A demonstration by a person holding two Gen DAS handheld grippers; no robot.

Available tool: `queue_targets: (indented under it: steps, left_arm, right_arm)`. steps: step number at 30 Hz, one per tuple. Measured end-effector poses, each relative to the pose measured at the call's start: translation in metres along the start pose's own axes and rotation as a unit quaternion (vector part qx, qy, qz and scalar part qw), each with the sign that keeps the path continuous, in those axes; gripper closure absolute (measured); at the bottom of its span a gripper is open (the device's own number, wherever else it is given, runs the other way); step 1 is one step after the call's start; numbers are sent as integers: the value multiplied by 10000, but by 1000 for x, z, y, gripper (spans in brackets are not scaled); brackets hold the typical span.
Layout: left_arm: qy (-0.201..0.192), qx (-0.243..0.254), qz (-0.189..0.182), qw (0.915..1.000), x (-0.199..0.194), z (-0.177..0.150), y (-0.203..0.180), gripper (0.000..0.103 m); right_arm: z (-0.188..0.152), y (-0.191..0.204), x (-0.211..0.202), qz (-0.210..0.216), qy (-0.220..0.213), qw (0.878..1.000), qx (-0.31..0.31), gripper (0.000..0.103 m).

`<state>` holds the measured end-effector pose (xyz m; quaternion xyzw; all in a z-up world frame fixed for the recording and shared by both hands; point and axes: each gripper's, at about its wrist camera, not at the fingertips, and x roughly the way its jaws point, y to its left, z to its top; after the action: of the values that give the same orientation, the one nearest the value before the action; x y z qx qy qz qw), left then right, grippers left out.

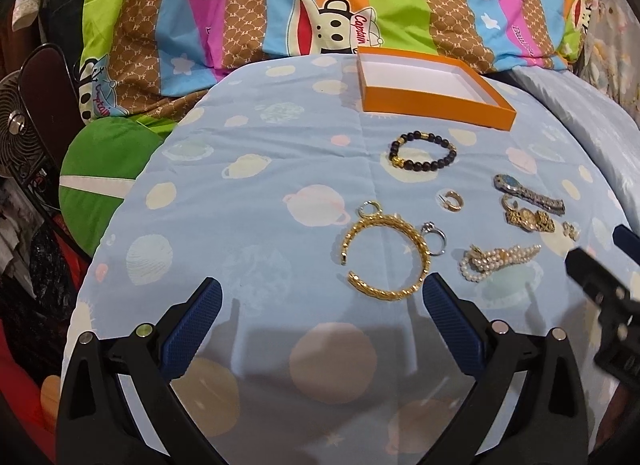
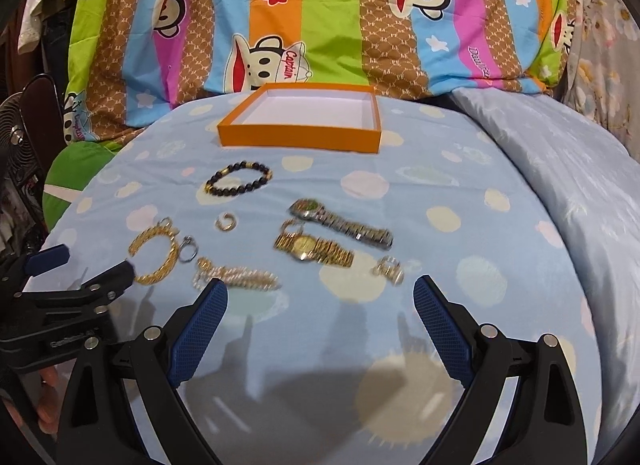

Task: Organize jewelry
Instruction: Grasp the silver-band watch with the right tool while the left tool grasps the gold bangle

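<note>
Blue cloth (image 1: 260,169) with pale planets covers the surface before me, and a striped monkey-print quilt (image 1: 280,5) is heaped behind it. At the far edge sits an orange box (image 1: 436,105), its white inside bare. All the jewelry lies on the cloth nearer to me: a dark bead bracelet (image 1: 422,151) closest to the box, then a small gold hoop (image 1: 450,201), a silver watch (image 2: 340,223) and a gold watch (image 2: 314,249) side by side, a pearl strand (image 1: 496,259), and a little gold piece (image 2: 388,269) off to the right. My left tongs (image 1: 322,297) are spread wide, holding nothing, with the open gold bangle (image 1: 386,251) just ahead of the right-side tip and a silver ring (image 1: 434,237) touching the bangle. My right tongs (image 2: 320,297) are spread too, empty, low over the cloth just short of the watches.
</note>
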<state>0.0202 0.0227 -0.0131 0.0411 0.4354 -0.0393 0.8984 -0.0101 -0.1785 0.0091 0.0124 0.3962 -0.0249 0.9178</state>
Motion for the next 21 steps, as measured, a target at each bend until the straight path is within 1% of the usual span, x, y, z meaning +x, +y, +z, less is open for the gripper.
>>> queue_targets:
  steps: [2, 4, 5, 7, 8, 10, 13, 15, 18, 21]
  left_arm:
    - [16, -83, 14, 10000, 3, 2, 5, 5]
    - [45, -150, 0, 9999, 6, 4, 10, 5]
    - [51, -173, -9, 9998, 8, 5, 13, 5]
    - [48, -194, -26, 9998, 10, 7, 16, 5]
    - [36, -192, -54, 9998, 11, 8, 18, 5]
    - [32, -182, -72, 9998, 12, 10, 20, 5]
    - [103, -189, -145, 9997, 17, 12, 23, 5]
    - [164, -231, -224, 9993, 20, 13, 26, 5]
    - [230, -283, -231, 9991, 26, 13, 29, 5]
    - [263, -296, -253, 9989, 30, 13, 31, 5]
  right_arm:
    - [9, -4, 7, 31, -2, 10000, -78, 19]
    - [19, -6, 17, 118, 19, 9998, -154, 28]
    - [24, -7, 24, 194, 62, 9996, -211, 30]
    - [30, -5, 35, 312, 141, 9989, -323, 41]
    - [34, -4, 44, 377, 205, 9982, -414, 43]
    - [38, -1, 59, 443, 336, 9968, -572, 54]
    - [46, 1, 79, 629, 514, 9942, -707, 64]
    - [50, -1, 88, 726, 598, 9928, -746, 65]
    - [55, -2, 99, 922, 702, 9901, -796, 66]
    - [56, -2, 107, 1034, 762, 9883, -823, 75]
